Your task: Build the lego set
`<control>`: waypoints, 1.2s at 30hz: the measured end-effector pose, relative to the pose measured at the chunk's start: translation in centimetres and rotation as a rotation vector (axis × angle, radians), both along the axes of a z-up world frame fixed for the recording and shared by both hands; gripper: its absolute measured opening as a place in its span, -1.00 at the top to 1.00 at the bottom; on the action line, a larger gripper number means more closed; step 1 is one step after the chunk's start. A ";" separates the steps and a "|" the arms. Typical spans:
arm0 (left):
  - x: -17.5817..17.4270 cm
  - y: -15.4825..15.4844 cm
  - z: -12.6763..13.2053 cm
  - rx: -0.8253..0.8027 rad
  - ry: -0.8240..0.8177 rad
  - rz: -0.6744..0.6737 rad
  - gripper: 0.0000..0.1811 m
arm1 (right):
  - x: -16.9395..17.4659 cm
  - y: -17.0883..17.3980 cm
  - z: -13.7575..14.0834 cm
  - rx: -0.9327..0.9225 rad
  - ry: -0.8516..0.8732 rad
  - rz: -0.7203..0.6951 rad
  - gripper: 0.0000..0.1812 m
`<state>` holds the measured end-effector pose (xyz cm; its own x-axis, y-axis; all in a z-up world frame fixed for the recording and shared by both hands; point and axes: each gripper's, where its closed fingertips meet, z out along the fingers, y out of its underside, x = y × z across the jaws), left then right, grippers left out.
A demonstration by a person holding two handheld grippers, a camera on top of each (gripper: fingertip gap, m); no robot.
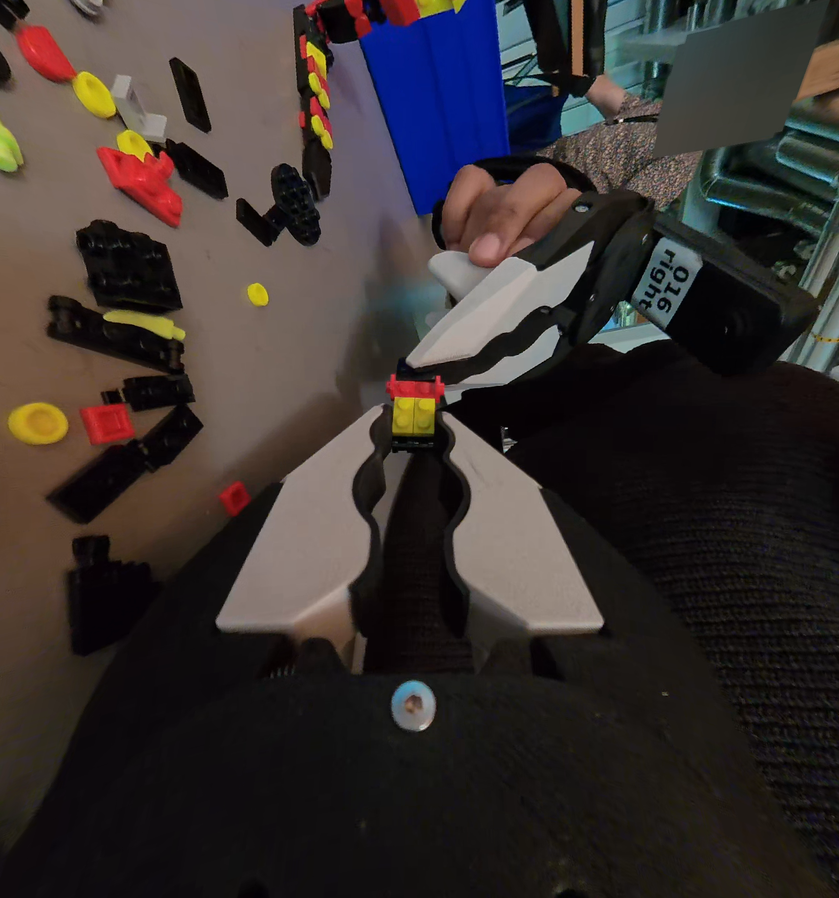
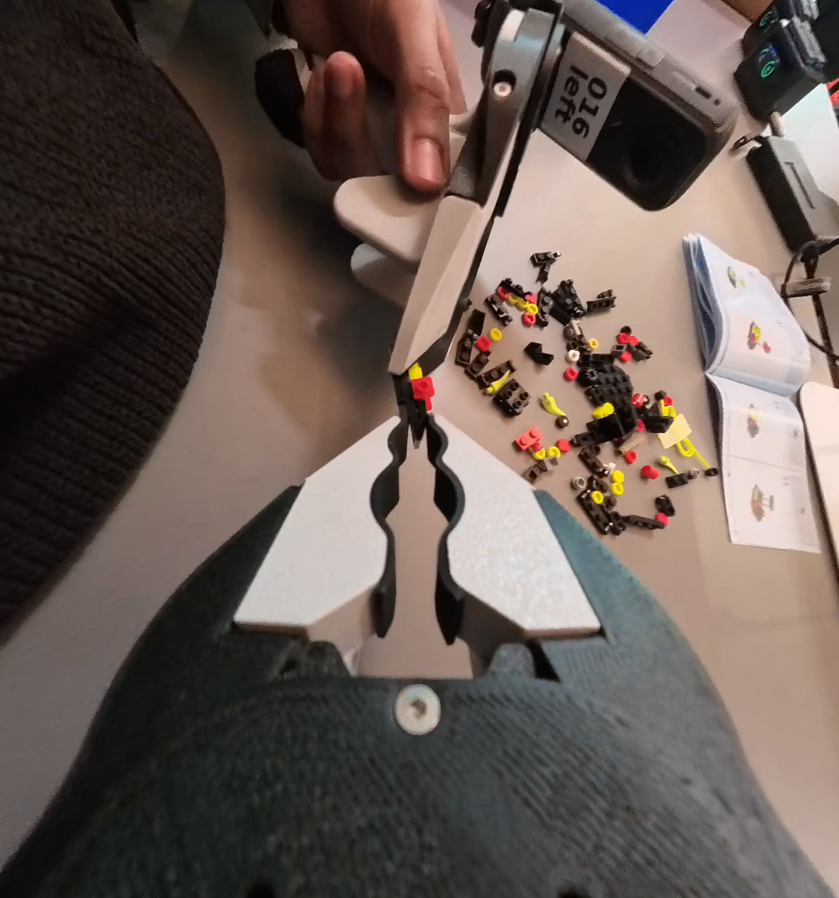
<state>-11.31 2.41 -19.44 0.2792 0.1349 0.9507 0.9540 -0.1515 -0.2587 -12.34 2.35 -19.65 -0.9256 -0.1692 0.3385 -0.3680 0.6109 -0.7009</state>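
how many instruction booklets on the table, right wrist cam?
1. The open instruction booklet lies on the table, to the right of the loose brick pile. None seems hidden, though the view cuts off beyond it.

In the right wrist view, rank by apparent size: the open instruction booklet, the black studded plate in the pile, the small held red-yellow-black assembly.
1. Instruction booklet
2. Black studded plate
3. Held assembly, though it sits nearer the camera, so its true rank against the plate is unsure.
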 end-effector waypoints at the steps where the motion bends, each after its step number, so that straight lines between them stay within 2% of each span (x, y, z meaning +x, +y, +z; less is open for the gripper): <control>1: 0.0 0.0 0.0 0.004 -0.008 0.001 0.84 | 0.0 0.0 0.0 -0.006 0.000 0.001 0.94; 9: 0.2 0.1 -0.4 -0.035 0.011 -0.007 0.84 | 0.2 -0.1 -0.3 0.028 0.055 0.020 0.94; 18: 0.1 0.0 -1.1 -0.095 0.039 -0.003 0.85 | 0.2 -0.1 -1.1 0.108 0.207 0.047 0.94; 31: 0.4 0.1 -1.3 -0.107 0.049 -0.015 0.85 | 0.4 0.1 -1.4 0.145 0.188 0.036 0.95; 36: -0.2 -0.1 -0.4 -0.034 0.000 0.015 0.85 | -0.3 -0.2 -0.4 0.063 0.130 -0.013 0.94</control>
